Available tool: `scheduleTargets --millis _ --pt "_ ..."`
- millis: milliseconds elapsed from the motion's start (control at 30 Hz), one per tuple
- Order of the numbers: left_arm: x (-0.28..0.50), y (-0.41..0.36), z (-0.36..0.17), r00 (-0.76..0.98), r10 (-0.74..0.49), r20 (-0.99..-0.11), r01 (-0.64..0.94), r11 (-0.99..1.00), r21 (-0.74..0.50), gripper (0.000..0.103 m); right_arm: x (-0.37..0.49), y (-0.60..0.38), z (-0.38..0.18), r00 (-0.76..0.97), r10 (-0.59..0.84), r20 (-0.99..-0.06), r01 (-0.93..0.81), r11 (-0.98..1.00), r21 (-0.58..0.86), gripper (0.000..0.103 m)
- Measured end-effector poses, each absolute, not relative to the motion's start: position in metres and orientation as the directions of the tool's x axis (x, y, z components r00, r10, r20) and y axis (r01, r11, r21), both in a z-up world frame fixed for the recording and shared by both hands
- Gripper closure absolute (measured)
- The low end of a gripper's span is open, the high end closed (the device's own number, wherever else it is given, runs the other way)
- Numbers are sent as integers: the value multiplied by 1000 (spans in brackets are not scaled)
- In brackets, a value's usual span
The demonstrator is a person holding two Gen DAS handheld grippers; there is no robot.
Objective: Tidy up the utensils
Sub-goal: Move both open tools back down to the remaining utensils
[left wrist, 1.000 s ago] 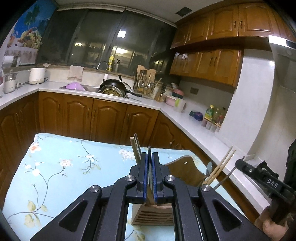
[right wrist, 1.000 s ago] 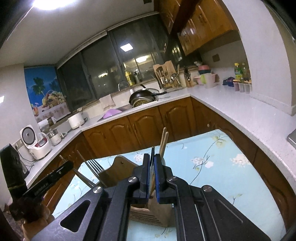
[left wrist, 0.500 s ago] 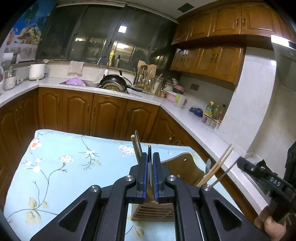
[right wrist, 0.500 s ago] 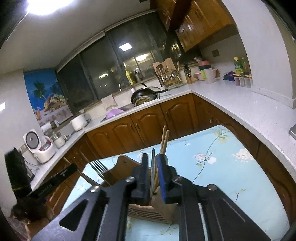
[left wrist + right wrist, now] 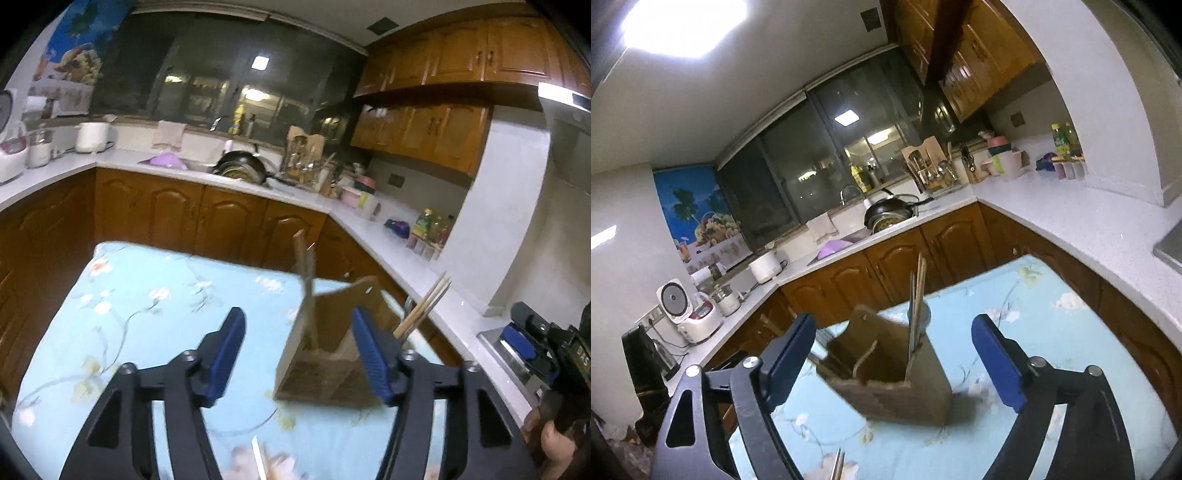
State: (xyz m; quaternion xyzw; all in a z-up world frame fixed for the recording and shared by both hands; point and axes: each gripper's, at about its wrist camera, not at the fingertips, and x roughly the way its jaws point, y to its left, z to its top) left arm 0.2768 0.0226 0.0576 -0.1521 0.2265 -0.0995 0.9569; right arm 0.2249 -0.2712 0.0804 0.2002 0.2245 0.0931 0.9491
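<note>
Left wrist view shows your left gripper [image 5: 297, 356] with its blue pads [image 5: 226, 352] spread wide and holding nothing, where half a second ago they were pressed together on a thin utensil handle. The wooden holder [image 5: 325, 363] stands on the flowered tablecloth [image 5: 147, 314] at about 5 o'clock from the picture's centre, just inside the right pad, and the chopsticks [image 5: 306, 284] you were clamping now stand upright in its near-left compartment, blurred. A second pair of chopsticks [image 5: 424, 310] leans out toward 2 o'clock from a compartment on the far right side. Your right gripper [image 5: 524, 345] shows at the 4 o'clock edge, its blue pad visible. In the right wrist view your right gripper [image 5: 894, 358] is also parted wide and empty; a second ago it was closed. Between its pads sits the holder [image 5: 897, 373], with chopsticks [image 5: 918, 295] rising straight up from its right-hand compartment. Other utensils in the left compartments are too smeared to name. A pale stick tip [image 5: 838, 463] pokes in at 6 o'clock; what it is, you cannot tell.
</note>
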Motion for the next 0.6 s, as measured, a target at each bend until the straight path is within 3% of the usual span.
scheduleTargets --millis 233,600 --pt "222 42 39 853 -228 -469 57 935 -351 28 190 -256 47 833 285 -473 -87 913 397 11" --pt "166 58 33 811 -205 -548 -14 930 -368 27 140 -243 13 779 265 -568 -62 934 352 11"
